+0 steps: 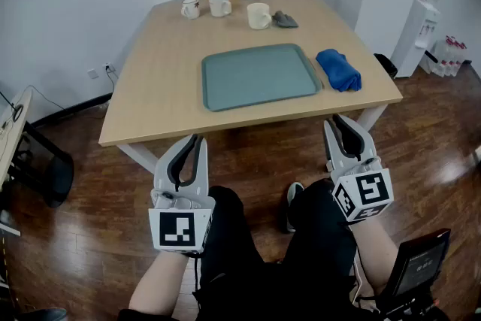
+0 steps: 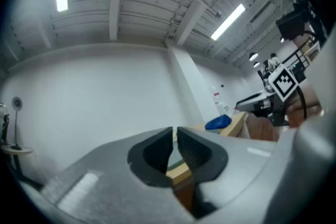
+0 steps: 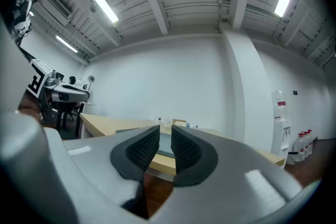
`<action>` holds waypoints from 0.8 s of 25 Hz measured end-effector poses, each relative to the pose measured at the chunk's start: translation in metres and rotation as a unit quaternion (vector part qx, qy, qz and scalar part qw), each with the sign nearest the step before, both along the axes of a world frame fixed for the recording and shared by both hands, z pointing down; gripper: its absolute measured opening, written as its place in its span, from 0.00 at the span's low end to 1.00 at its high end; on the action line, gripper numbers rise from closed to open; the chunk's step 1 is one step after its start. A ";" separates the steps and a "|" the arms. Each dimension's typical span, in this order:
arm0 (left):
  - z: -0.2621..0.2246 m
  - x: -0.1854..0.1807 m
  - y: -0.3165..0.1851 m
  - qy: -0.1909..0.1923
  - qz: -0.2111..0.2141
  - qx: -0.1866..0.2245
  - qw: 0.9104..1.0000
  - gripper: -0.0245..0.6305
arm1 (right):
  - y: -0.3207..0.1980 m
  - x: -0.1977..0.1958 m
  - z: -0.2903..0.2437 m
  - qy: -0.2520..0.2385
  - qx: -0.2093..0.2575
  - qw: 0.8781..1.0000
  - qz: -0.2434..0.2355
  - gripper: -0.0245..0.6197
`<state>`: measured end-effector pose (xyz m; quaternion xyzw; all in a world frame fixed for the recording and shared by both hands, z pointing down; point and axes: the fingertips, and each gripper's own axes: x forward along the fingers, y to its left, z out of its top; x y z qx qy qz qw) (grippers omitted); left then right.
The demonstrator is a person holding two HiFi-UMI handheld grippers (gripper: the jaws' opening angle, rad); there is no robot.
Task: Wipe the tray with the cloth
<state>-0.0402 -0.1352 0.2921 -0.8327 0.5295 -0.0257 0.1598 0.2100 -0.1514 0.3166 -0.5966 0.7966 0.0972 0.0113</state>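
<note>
While both grippers hang short of the table (image 1: 161,71) in the head view, the left gripper (image 1: 197,139) and right gripper (image 1: 335,119) have their fingers closed on nothing. The tray (image 1: 259,75) lies ahead of both sets of fingertips, and the blue cloth (image 1: 338,69) sits just beside it, ahead of the right fingers.

From the left gripper view, the fingers nearly meet and are empty; the cloth (image 2: 218,122) lies beyond them to the right.

From the right gripper view, the fingers stand together and empty, with the tray (image 3: 164,148) directly beyond their tips.
</note>
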 end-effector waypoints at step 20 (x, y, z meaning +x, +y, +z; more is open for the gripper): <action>0.087 0.000 -0.167 -0.053 0.044 -0.256 0.964 0.31 | -0.201 0.143 0.066 0.107 -0.268 0.956 0.047 0.54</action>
